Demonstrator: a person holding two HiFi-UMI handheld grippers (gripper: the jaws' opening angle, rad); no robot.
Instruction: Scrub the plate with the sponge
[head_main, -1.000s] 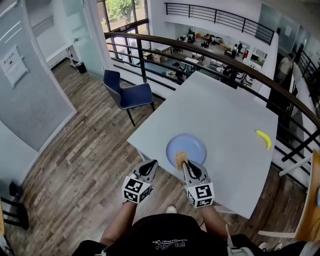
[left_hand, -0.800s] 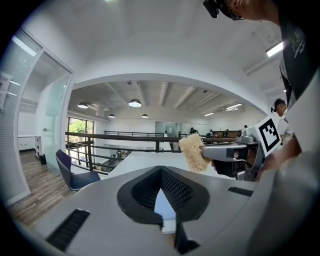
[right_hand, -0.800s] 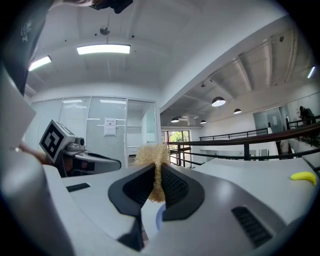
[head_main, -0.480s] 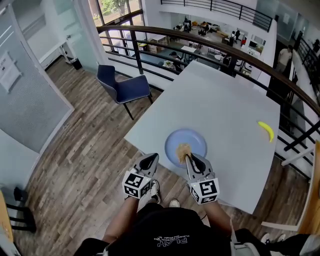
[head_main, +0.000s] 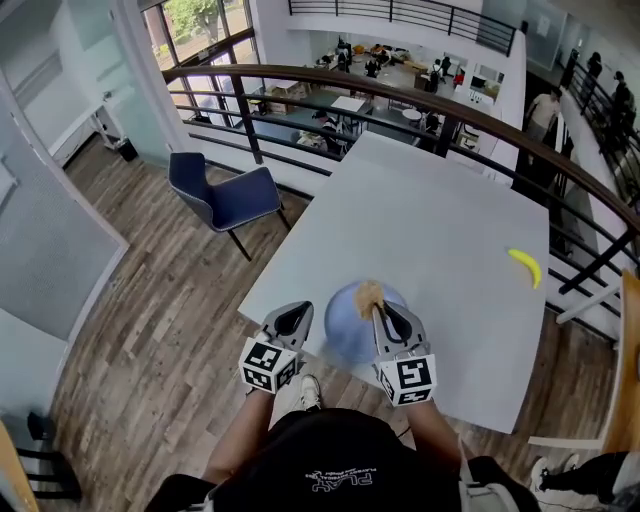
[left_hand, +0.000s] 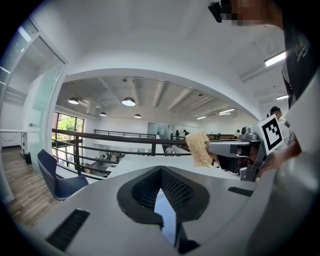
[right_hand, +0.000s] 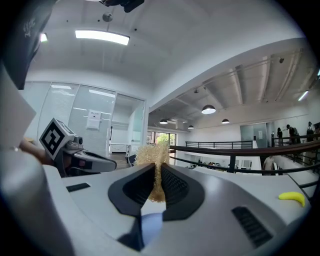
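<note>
Item 1, left gripper (head_main: 296, 316): I am holding it low at the near edge of the table (head_main: 440, 215). Its jaws are pressed fully together with nothing between them. It is sitting just beside the left rim of the plate (head_main: 343, 332) and, as far as I can see, is not touching it.

Item 2, right gripper (head_main: 376, 312): its jaws are almost together and are pinching the sponge (head_main: 369, 294). The tan fibres are sticking out past the tips in the right gripper view.

Item 3, change over the last second: the sponge is travelling from the plate's near rim, across the middle, to the far rim, where it is now sitting. I am reading this as 1 forward scrubbing stroke reaching its end. The plate is now looking smeared and is lying closer to the table's near edge than it was. I am judging that it is sliding under the stroke, since nothing is pinning it. The scrubbing is under way, but the plate is getting no support from the left side.

Item 4, banana (head_main: 525, 266): it is lying on the table's right side, well apart from the plate.

Item 5, beyond the table: 1 blue chair (head_main: 222, 200) is standing at the left, and the railing (head_main: 400, 93) is curving behind everything
</note>
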